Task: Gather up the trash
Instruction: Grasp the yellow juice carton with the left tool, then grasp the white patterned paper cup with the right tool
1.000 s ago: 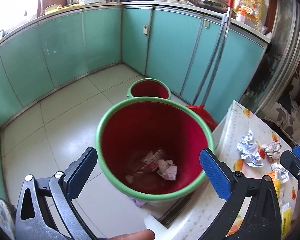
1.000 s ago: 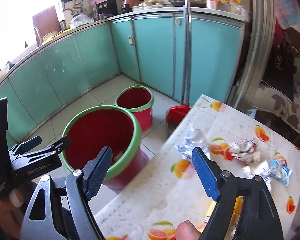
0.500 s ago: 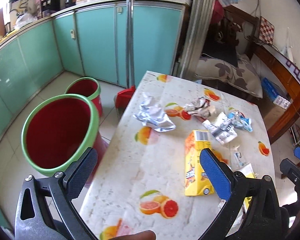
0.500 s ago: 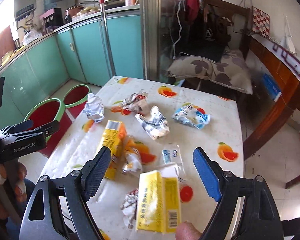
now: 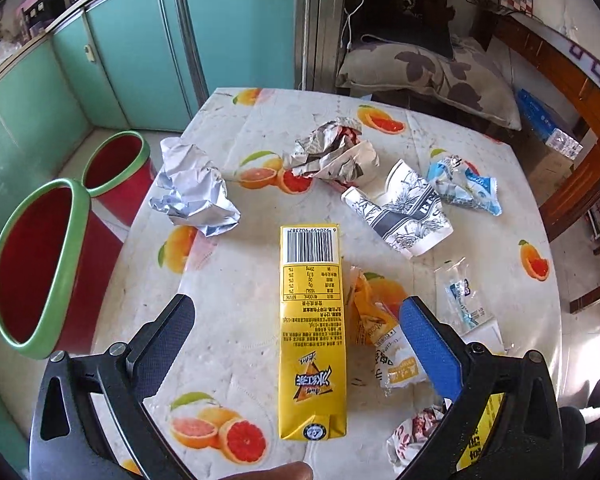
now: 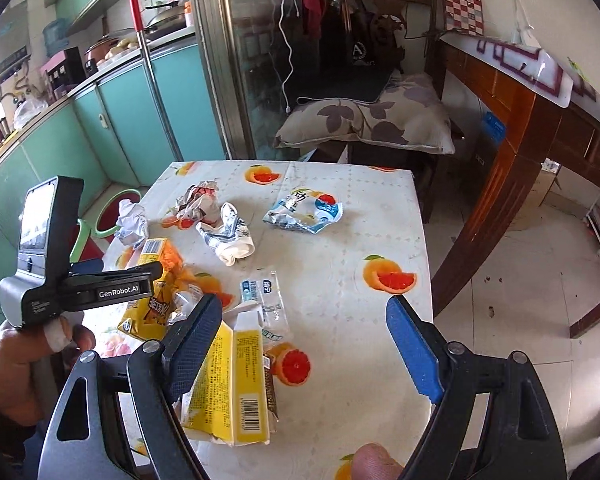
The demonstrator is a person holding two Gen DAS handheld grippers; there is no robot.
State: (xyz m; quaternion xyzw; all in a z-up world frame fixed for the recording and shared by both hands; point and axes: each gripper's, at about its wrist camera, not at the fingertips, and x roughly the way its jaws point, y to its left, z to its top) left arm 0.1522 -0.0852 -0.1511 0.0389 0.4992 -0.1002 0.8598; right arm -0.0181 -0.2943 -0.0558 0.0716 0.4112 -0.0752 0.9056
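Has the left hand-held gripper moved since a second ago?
Yes. The left hand-held gripper swung from over the red bin to above the yellow carton on the table.

Both views are bright daylight and mostly sharp. Glare washes the table point(image 5: 540, 360) at 4 o'clock in the left view and the floor point(image 6: 540, 280) at 3 o'clock in the right. Fisheye bending curves the edges; corners go black.
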